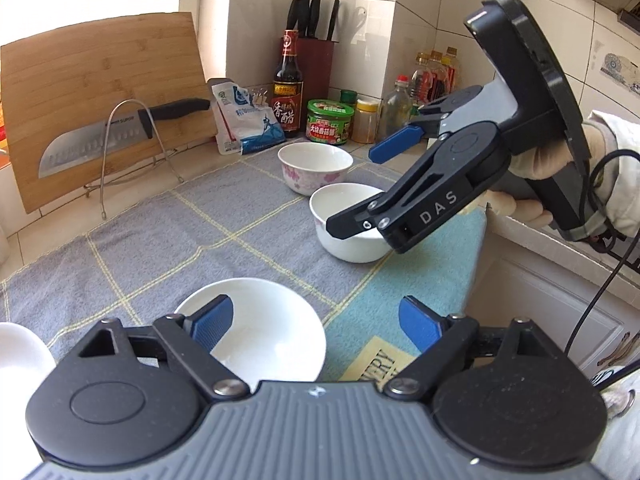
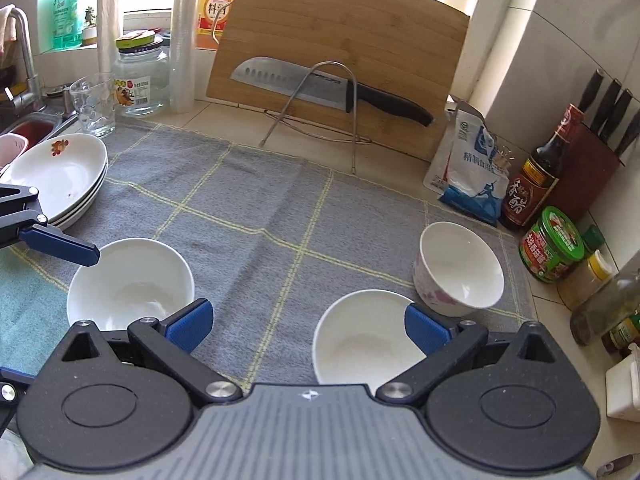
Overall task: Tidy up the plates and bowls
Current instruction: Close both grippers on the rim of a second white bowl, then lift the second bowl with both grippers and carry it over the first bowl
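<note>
Three bowls stand on a grey checked towel (image 2: 280, 208). My left gripper (image 1: 316, 324) is open above the nearest plain white bowl (image 1: 272, 344). Its left pad hangs over the bowl's inside and its right pad over the towel, and neither presses on the bowl. My right gripper (image 1: 352, 190) is open over the middle white bowl (image 1: 348, 250), with its lower finger across the rim. In the right wrist view that bowl (image 2: 356, 344) lies under the right pad of the open right gripper (image 2: 310, 326). A floral bowl (image 2: 460, 268) stands just behind it. Stacked plates (image 2: 60, 176) sit far left.
A cutting board (image 2: 340, 20) leans at the back, with a large knife (image 2: 304, 84) on a wire stand. Sauce bottles and jars (image 2: 552, 248) and a knife block line the right wall. A glass (image 2: 94, 104) and a sink tap stand far left. The counter edge (image 1: 520, 232) drops off at the right.
</note>
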Motion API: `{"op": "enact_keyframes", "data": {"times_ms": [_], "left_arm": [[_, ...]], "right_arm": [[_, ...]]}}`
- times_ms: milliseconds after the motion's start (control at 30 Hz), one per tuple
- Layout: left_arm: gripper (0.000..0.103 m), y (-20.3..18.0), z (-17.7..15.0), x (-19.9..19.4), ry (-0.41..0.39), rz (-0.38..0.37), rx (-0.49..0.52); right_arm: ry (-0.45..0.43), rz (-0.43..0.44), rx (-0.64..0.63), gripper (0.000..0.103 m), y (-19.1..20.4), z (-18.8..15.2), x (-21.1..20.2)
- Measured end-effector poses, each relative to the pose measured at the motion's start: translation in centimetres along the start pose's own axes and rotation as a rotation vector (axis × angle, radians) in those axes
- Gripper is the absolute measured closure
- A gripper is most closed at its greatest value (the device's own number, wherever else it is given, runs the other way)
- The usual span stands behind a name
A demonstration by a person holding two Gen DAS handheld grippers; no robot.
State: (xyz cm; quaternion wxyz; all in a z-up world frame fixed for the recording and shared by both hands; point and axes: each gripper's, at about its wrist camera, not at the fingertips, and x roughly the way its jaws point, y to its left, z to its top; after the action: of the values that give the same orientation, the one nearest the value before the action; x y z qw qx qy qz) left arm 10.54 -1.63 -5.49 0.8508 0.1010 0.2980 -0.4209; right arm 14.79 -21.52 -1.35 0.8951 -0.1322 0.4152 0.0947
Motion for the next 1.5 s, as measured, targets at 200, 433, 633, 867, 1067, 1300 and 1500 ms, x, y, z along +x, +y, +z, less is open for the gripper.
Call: {"op": "enact_keyframes", "data": {"times_ms": [200,433,633,867,1067,1300,1500], "left_arm": [[0.012,-3.5,1.9,3.6,-0.003,-0.002,-0.022],[0.012,-6.7,2.4,7.7,0.010,0.070,-0.020],[0.012,-7.2,2.5,10.7,0.025,0.136,-0.057],[0.012,-7.9,2.6,13.4,0.033,0.180,-0.047],[0.012,-8.1,2.8,14.9,0.033,0.206,-0.029],[0.012,-7.8,3.1,15.5,0.017,0.214,-0.026],[0.012,-7.7,3.0,15.8,0.014,0.219,-0.028]], "right_arm": [[0.016,0.040,0.013,0.000,-3.8,-2.0,-0.1],[0.005,0.099,0.039,0.000,-8.0,-3.8,0.4],[-0.010,0.162,0.060,0.000,-10.1,-4.5,1.7],[0.002,0.240,0.066,0.000,-11.3,-4.2,3.6],[0.023,0.274,0.051,0.001,-11.7,-3.9,4.9],[0.054,0.328,0.060,0.014,-12.0,-3.6,6.4],[0.068,0.351,0.064,0.023,-12.3,-3.4,7.0]]}}
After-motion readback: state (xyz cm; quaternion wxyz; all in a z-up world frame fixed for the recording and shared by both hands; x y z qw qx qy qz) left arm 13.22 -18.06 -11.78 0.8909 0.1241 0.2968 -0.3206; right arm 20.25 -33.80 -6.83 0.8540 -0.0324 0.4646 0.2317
